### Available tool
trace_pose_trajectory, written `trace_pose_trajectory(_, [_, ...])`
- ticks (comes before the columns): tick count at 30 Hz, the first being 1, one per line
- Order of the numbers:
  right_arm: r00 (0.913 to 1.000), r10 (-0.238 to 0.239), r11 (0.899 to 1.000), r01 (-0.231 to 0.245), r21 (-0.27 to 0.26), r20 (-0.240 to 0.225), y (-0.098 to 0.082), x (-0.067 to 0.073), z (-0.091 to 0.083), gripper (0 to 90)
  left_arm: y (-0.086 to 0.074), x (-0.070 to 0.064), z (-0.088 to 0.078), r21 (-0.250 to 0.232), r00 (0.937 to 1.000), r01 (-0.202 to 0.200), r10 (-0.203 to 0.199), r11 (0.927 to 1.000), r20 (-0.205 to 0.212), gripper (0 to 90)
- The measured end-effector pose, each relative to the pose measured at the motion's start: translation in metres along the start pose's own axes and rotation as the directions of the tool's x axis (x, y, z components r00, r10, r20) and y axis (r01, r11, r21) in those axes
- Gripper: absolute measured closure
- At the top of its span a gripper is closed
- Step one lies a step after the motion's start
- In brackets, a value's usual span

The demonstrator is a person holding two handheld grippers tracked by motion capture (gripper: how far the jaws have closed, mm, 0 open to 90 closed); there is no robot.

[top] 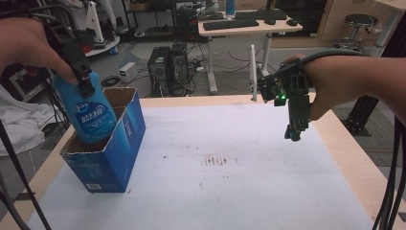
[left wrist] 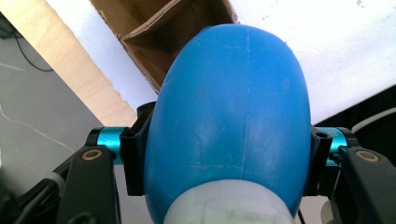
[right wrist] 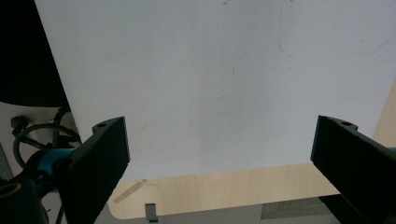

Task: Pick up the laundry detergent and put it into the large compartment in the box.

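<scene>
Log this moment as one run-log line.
left gripper: shut on blue bottle, partly inside box | right gripper: open, above table

Both grippers were black. The left gripper (left wrist: 224,163) had flat black jaws on bright blue anodised cylinders, with brass-coloured screw bushings on its black links. The right gripper (top: 293,136) carried a glowing green light (top: 281,98) on its body, and black cables (top: 392,191) trailed from it. The right gripper view showed broad, flat black jaws with small screw holes.

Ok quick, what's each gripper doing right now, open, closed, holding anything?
Left gripper: closed on the blue bottle, holding it in the top of the blue box.
Right gripper: open, holding nothing, above the white sheet.
</scene>
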State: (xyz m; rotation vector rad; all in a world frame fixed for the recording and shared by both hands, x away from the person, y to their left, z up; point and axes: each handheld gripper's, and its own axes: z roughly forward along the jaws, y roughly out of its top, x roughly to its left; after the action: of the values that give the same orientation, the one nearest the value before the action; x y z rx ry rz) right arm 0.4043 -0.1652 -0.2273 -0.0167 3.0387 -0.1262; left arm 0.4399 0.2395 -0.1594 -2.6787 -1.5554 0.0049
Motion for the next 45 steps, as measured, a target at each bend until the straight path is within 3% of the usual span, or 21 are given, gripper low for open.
trace_pose_trajectory(8, [1.0000, 0.005, 1.000, -0.005, -0.005, -0.002, -0.003, 0.000, 0.002, 3.6, 0.003, 0.007, 0.035, 0.012, 0.9978, 0.055, -0.056, 0.9984, 0.036, 36.7])
trace_pose_trajectory(16, [1.0000, 0.005, 1.000, -0.005, -0.006, -0.002, -0.002, 0.000, 0.002, 3.6, 0.005, 0.010, 0.070, 0.032, 0.9968, 0.037, -0.040, 0.9988, 0.070, 36.8])
trace_pose_trajectory(22, [1.0000, 0.004, 1.000, -0.004, -0.001, -0.006, -0.001, 0.000, 0.004, 3.6, 0.004, 0.008, 0.090, 0.039, 0.9970, -0.035, 0.032, 0.9987, 0.071, 36.8])
trace_pose_trajectory(27, [1.0000, 0.003, 1.000, -0.003, -0.002, -0.004, 0.000, 0.000, 0.004, 3.6, 0.003, 0.004, 0.101, 0.019, 0.9918, -0.121, 0.120, 0.9925, 0.044, 36.7])
trace_pose_trajectory(28, [1.0000, 0.003, 1.000, -0.003, -0.002, -0.004, 0.000, 0.000, 0.004, 3.6, 0.003, 0.004, 0.101, 0.019, 0.9918, -0.121, 0.120, 0.9925, 0.044, 36.7])
trace_pose_trajectory(29, [1.0000, 0.005, 1.000, -0.005, -0.001, -0.006, 0.000, 0.000, 0.004, 3.6, 0.003, 0.003, 0.104, 0.019, 0.9857, -0.167, 0.167, 0.9857, 0.024, 36.7])
trace_pose_trajectory(34, [1.0000, 0.002, 1.000, -0.002, -0.001, -0.009, 0.002, 0.000, 0.007, 3.6, 0.002, 0.001, 0.113, 0.020, 0.9702, -0.242, 0.242, 0.9701, 0.015, 36.7])
trace_pose_trajectory(43, [0.9999, 0.003, 1.000, -0.003, 0.003, -0.012, 0.003, 0.000, 0.008, 3.6, 0.001, 0.000, 0.126, 0.022, 0.9528, -0.303, 0.303, 0.9526, 0.018, 36.6])
trace_pose_trajectory(45, [0.9999, 0.002, 1.000, -0.002, 0.006, -0.013, 0.004, 0.001, 0.008, 3.6, 0.001, 0.000, 0.130, 0.014, 0.9550, -0.296, 0.296, 0.9550, 0.021, 36.6])
